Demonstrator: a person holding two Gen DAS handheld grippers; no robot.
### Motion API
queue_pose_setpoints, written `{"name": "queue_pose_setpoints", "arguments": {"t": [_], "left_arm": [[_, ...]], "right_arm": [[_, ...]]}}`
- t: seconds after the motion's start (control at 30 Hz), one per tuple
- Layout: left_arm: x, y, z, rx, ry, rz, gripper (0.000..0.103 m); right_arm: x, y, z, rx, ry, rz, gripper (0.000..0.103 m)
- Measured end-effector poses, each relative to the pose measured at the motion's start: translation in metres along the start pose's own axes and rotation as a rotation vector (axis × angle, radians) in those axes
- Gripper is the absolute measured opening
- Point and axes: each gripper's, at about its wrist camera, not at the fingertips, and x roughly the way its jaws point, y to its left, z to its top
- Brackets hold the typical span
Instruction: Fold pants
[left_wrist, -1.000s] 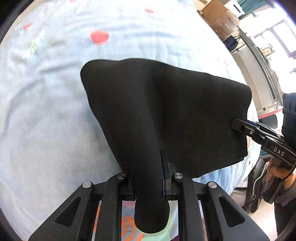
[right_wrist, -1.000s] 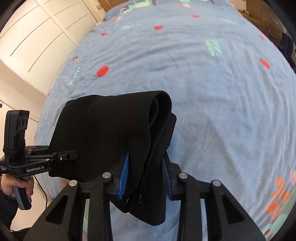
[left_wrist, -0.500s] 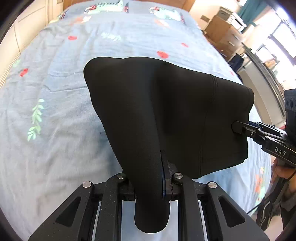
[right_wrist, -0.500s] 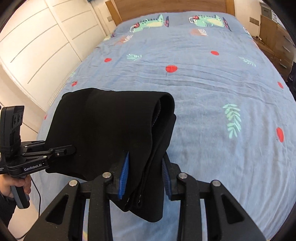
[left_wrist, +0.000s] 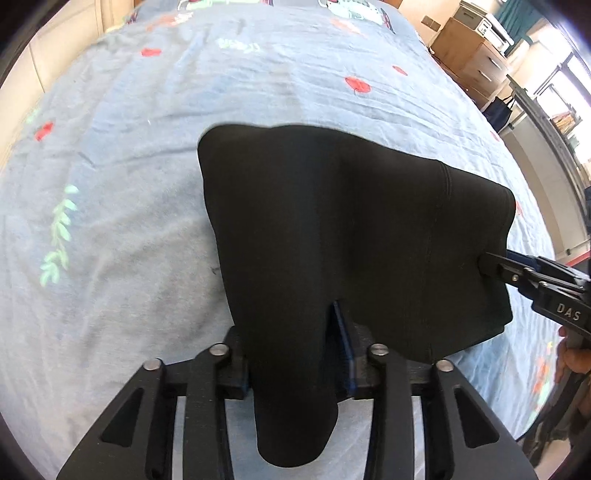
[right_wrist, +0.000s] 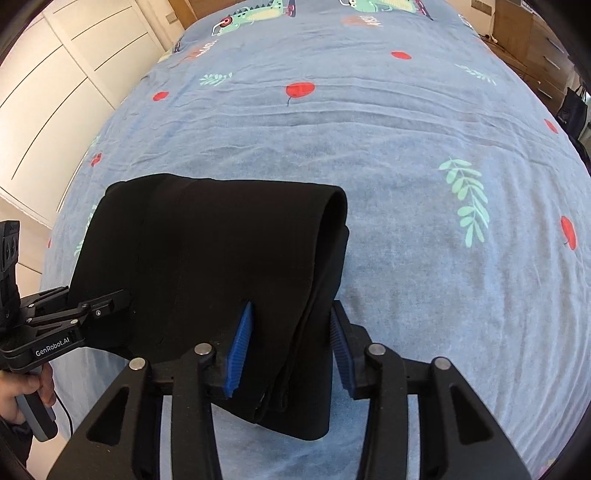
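The folded black pants (right_wrist: 229, 266) lie on the blue bed sheet (right_wrist: 424, 229), one end between the opening fingers of the left gripper (left_wrist: 295, 347) and the other between the opening blue-padded fingers of the right gripper (right_wrist: 288, 354), neither pair visibly pressing the cloth.
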Motion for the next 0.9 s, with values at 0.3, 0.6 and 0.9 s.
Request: {"name": "queue_pose_setpoints", "arguments": {"t": [0.3, 0.6, 0.9], "left_arm": [[-0.04, 0.019, 0.008, -0.026, -0.133, 0.09, 0.098], [-0.004, 0.031, -0.012, 0.013, -0.034, 0.257, 0.101], [0.001, 0.041, -0.037, -0.023, -0.037, 0.243, 0.101]], "right_arm": [[-0.043, 0.018, -0.007, -0.071, -0.102, -0.049, 0.084], [-0.004, 0.027, -0.039, -0.162, 0.034, -0.204, 0.084], [-0.007, 0.011, -0.064, -0.107, 0.012, -0.184, 0.084]]}}
